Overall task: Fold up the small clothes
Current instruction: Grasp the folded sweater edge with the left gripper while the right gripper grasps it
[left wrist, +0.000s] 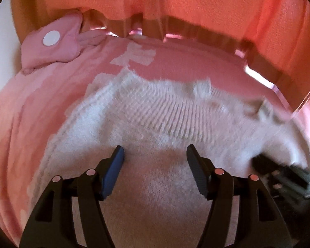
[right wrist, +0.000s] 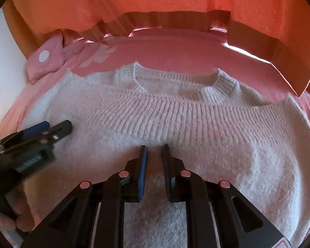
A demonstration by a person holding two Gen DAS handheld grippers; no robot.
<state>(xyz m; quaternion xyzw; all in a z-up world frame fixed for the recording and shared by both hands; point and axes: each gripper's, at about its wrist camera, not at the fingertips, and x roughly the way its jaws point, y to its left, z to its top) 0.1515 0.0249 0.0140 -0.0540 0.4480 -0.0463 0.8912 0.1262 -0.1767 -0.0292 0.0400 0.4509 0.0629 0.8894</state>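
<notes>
A white fuzzy knit sweater (right wrist: 175, 111) lies on a pink bedspread (right wrist: 175, 47), folded so its ribbed hem lies just below the neckline (right wrist: 175, 82). My right gripper (right wrist: 154, 147) is over the sweater's near middle, jaws narrowly apart with a small ridge of knit between them. My left gripper (left wrist: 155, 150) is open and empty just above the sweater (left wrist: 155, 113). The left gripper also shows at the left in the right wrist view (right wrist: 51, 127), over the sweater's left part. The right gripper shows blurred at the right edge of the left wrist view (left wrist: 258, 161).
A pink cushion with a white dot (right wrist: 45, 59) sits at the bed's far left corner; it also shows in the left wrist view (left wrist: 53, 39). An orange curtain (right wrist: 155, 2) hangs behind the bed. A white wall (right wrist: 6, 62) is at the left.
</notes>
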